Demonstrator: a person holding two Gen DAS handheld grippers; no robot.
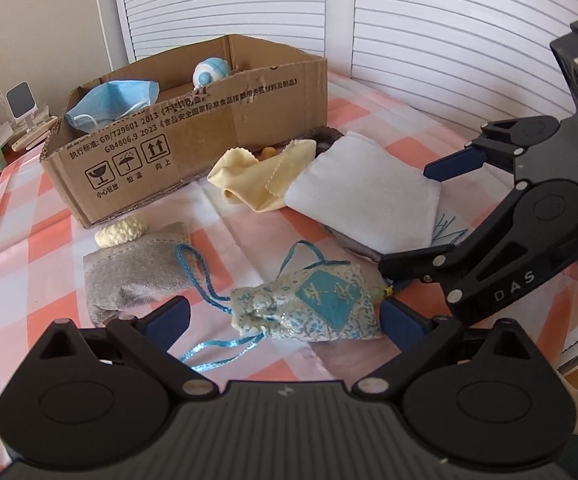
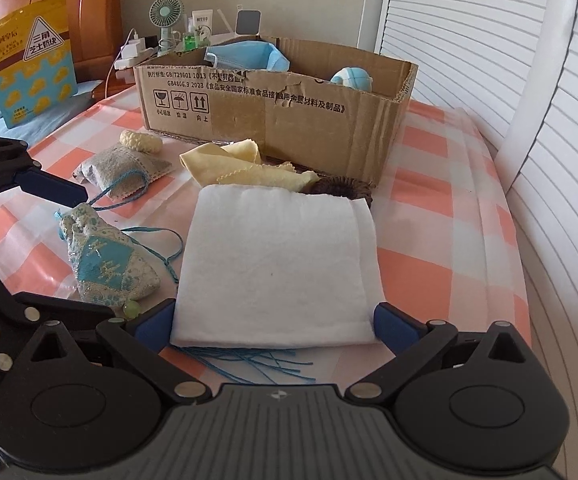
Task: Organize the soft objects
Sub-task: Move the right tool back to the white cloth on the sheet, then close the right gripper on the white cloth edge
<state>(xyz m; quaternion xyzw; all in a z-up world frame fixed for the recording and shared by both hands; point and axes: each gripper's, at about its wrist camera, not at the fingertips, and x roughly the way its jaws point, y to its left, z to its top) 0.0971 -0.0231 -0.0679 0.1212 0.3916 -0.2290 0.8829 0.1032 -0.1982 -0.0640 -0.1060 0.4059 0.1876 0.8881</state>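
In the cardboard box (image 2: 273, 120) I counted only the blue face mask (image 2: 245, 56) and a small blue-white ball (image 2: 351, 77). The white pad (image 2: 277, 264), yellow cloth (image 2: 249, 172), grey pouch (image 1: 137, 264), brocade sachet (image 1: 309, 304) and knobbly cream piece (image 1: 119, 232) lay outside on the checked cloth (image 2: 449, 240). My right gripper (image 2: 275, 322) gaped wide around the pad and my left gripper (image 1: 285, 316) around the sachet, neither gripping

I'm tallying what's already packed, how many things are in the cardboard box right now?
2 visible: a blue face mask draped at the left end of the cardboard box, and a blue-and-white ball toy towards its right end. The walls could hide more lower down.
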